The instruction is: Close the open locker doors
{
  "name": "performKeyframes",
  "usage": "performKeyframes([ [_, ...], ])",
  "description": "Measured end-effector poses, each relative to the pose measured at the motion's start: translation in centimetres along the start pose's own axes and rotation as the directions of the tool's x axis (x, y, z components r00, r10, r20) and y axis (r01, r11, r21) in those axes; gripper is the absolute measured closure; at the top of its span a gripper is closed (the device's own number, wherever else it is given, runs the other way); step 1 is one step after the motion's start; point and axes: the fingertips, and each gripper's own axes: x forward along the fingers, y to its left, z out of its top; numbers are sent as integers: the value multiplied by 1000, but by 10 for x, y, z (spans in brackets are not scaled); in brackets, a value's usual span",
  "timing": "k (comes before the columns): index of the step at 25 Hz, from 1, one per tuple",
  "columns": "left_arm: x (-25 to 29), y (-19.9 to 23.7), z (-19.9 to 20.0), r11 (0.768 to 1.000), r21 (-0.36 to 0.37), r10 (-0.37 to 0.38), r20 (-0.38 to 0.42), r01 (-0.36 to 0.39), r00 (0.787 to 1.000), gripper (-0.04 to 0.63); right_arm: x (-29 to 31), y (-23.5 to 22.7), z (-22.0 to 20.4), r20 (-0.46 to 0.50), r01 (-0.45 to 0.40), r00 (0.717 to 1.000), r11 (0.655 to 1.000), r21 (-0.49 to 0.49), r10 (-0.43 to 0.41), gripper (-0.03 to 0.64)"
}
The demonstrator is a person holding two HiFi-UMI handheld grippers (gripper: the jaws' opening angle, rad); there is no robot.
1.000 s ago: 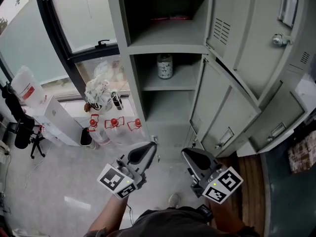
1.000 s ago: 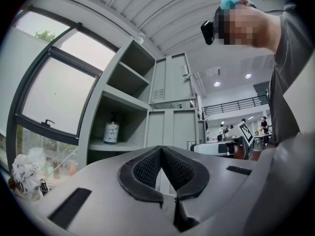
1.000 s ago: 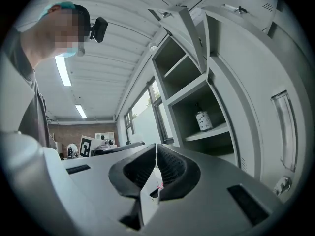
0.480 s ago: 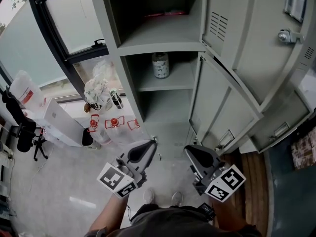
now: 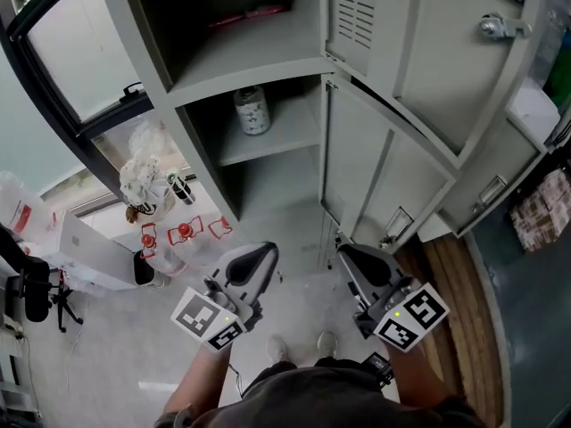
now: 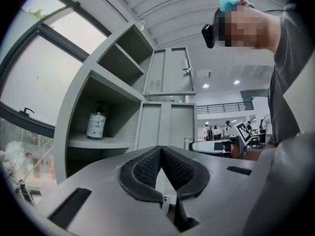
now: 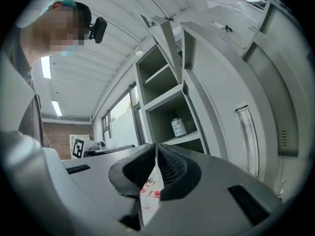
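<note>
Grey lockers (image 5: 138, 43) stand ahead, open doors (image 5: 375, 168) just beyond right gripper (image 5: 343, 252), left gripper (image 5: 268, 250) alongside, both pressed together and empty.

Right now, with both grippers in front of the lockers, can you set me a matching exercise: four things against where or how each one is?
Things:
1. patterned bottle
2. red-capped bottles
3. locker door
4. left hand-held gripper

Places or states:
A. on the floor by the window
B. jaws together, nothing between them
C. on a shelf inside the locker
D. swung open

Pairs: 1-C, 2-A, 3-D, 4-B
</note>
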Motion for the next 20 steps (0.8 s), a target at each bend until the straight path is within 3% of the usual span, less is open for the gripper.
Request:
performKeyframes([
  [7, 15, 0, -7, 993, -28, -118, 0, 118, 993, 586, -14, -14, 4, 10, 147, 989, 989, -27, -146, 598],
  [20, 45, -6, -9, 962, -45, -270, 3, 270, 963, 586, -46, -40, 17, 70, 367, 929, 929, -51, -363, 594],
])
